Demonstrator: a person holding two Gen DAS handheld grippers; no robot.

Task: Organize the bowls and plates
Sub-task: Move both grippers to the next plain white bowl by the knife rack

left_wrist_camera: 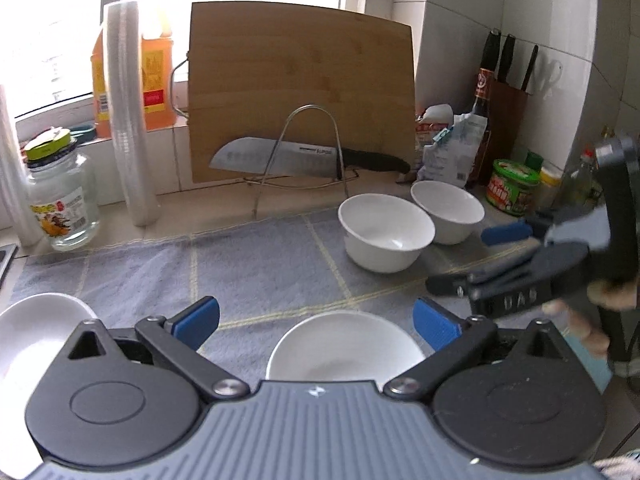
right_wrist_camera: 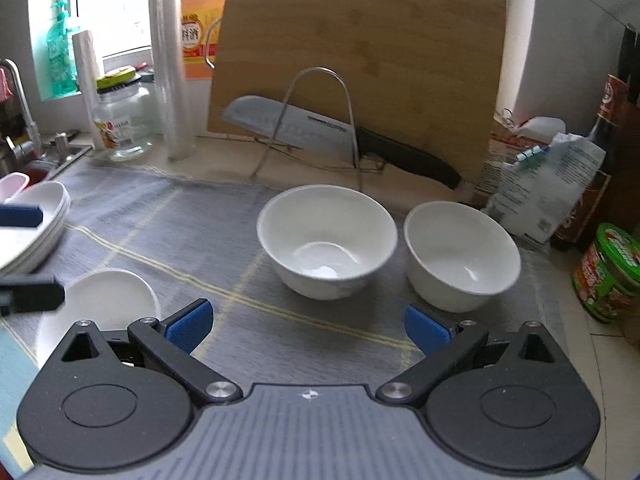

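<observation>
Left gripper [left_wrist_camera: 316, 326]: fingers wide apart, holding nothing, above a small plate [left_wrist_camera: 344, 346].
Right gripper [right_wrist_camera: 308, 326]: fingers apart, holding nothing.
Bowls: two [right_wrist_camera: 327, 246] [right_wrist_camera: 462, 256] side by side at 12 o'clock.
Plate stack [right_wrist_camera: 34, 228]: at 9 o'clock.

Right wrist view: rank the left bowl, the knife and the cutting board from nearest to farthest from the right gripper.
From the right gripper:
1. Left bowl, on the cloth just ahead.
2. Knife, in the wire rack behind the bowl.
3. Cutting board, upright behind the knife.
</observation>
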